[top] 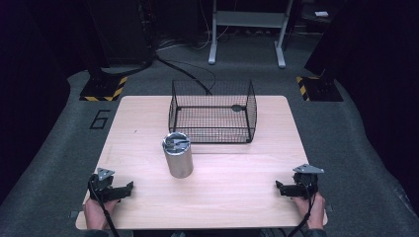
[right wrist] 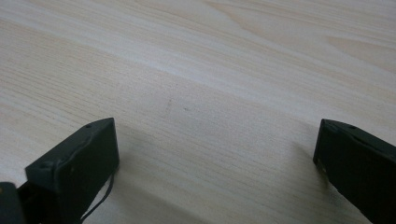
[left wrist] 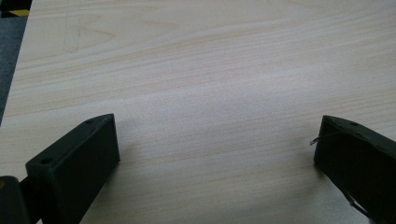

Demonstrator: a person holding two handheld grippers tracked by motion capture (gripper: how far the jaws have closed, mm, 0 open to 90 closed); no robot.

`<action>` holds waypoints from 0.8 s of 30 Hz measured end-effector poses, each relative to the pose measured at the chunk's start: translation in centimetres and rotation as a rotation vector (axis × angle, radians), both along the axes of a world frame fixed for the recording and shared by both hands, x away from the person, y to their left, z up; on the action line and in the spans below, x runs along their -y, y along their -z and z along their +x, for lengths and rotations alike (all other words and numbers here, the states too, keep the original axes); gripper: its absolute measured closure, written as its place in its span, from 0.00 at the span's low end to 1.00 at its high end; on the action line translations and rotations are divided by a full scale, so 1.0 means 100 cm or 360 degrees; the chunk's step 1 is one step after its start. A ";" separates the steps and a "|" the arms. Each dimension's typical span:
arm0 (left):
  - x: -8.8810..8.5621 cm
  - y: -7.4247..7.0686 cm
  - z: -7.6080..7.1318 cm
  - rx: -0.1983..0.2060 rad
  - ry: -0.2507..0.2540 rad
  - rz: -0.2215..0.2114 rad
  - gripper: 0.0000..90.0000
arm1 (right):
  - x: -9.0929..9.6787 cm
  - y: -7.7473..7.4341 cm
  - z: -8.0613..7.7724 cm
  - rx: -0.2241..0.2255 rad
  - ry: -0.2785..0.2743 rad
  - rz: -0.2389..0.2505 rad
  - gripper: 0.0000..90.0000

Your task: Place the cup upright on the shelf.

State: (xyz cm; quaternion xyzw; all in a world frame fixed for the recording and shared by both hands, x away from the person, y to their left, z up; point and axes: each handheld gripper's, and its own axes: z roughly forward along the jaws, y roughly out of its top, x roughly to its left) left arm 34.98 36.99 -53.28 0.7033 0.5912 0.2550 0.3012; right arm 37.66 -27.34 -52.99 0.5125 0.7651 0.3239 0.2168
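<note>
While a metal canister (top: 177, 155) is standing upright near the middle of the wooden table (top: 237, 197), nothing is touching it. Something metallic is sitting inside its open top, though what it is cannot be made out from the high view. Just behind the canister, toward the far edge of the table, a black wire basket (top: 213, 112) is resting with its open side up; a small dark item is lying on its floor near the back right corner, too small to identify.

Well apart from the canister, the left gripper (top: 127, 188) is sitting low at the near left corner of the table, held by the person's left hand (top: 98, 212). Its own view is showing the two black jaws spread wide with only bare wood grain between them. At the near right corner the right gripper (top: 279, 188) is being held by the right hand (top: 310, 208), its jaws likewise spread wide over bare tabletop and gripping nothing. Both grippers are pointing inward, toward each other.
</note>
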 end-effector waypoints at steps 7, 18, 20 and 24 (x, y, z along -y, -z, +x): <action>0.001 0.000 -0.001 -0.0009 -0.0036 0.0002 0.00 | 0.000 0.000 0.000 0.0000 0.0003 -0.0003 0.00; 0.010 -0.017 -0.015 0.0074 0.0012 -0.0070 0.00 | 0.000 0.000 0.000 0.0000 0.0018 -0.0002 0.00; 0.014 -0.018 -0.016 0.0087 0.0012 -0.0082 0.00 | 0.000 0.000 0.000 -0.0004 0.0019 -0.0004 0.00; 0.027 -0.026 -0.019 0.0143 0.0061 -0.0092 0.00 | 0.000 0.000 0.000 0.0003 0.0015 -0.0010 0.00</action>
